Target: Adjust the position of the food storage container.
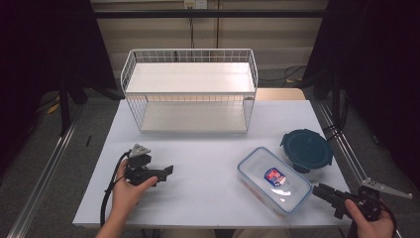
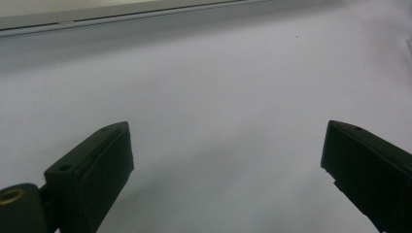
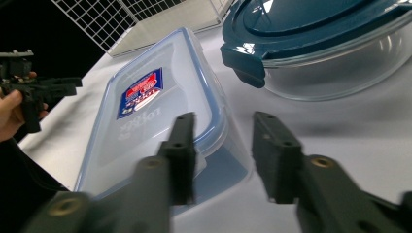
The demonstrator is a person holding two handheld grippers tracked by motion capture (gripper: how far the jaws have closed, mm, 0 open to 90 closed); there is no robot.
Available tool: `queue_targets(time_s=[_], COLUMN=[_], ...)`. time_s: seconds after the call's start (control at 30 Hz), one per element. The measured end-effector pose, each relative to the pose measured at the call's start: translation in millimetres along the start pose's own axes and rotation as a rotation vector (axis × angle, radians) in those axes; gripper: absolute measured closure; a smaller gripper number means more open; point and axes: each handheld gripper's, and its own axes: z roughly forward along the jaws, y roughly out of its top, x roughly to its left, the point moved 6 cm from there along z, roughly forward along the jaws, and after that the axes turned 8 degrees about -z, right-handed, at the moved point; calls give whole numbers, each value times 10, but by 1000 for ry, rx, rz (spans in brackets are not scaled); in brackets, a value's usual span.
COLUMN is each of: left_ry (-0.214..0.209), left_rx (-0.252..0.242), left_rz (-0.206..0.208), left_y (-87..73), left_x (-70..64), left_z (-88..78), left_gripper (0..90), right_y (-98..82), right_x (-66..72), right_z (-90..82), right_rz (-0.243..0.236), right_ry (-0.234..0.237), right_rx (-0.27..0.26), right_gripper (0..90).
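Observation:
A clear rectangular container (image 1: 274, 180) with a blue-rimmed lid and a red-and-blue label lies at the front right of the white table (image 1: 208, 148). My right gripper (image 1: 319, 191) reaches its near right corner. In the right gripper view the jaws (image 3: 223, 131) stand partly apart astride that corner of the container (image 3: 145, 107), one finger over the lid's rim, the other beside the wall; no firm pinch shows. My left gripper (image 1: 163, 173) rests at the front left, held by a hand. Its jaws (image 2: 226, 150) are wide open over bare table.
A round glass container with a dark teal lid (image 1: 306, 148) sits just behind the rectangular one (image 3: 316, 39). A white two-shelf wire rack (image 1: 190, 91) stands at the back middle of the table. The table's front edge runs close to both hands.

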Motion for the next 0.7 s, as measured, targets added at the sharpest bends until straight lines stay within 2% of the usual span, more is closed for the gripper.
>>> queue_targets(time_s=[0.03, 0.07, 0.1, 0.2, 0.33, 0.5, 0.6, 0.7], left_ry=[-1, 1, -1, 6, 1, 2, 0, 5], left_rx=[-5, 6, -7, -10, -5, -8, -8, -7], left_rz=[-7, 9, -7, -11, -7, -8, -8, -5], left_y=[1, -2, 2, 5, 2, 2, 5, 5], left_x=[-7, 2, -9, -7, -5, -9, -6, 1], left_z=[6, 0, 8, 3, 1, 9, 0, -6], left_gripper=[47, 47, 47, 48, 48, 48, 48, 48], right_y=[-1, -2, -8, -20, -26, -25, -52, -49], right_x=[3, 0, -3, 10, 32, 45, 44, 48], right_z=[-10, -8, -5, 4, 25, 35, 45, 43], right_rz=[15, 16, 18, 23, 12, 21, 22, 18], right_ry=[3, 6, 6, 9, 5, 9, 4, 8], right_rx=[6, 2, 8, 27, 42, 51, 84, 78], right_gripper=[673, 698, 720, 767, 803, 841, 880, 891])
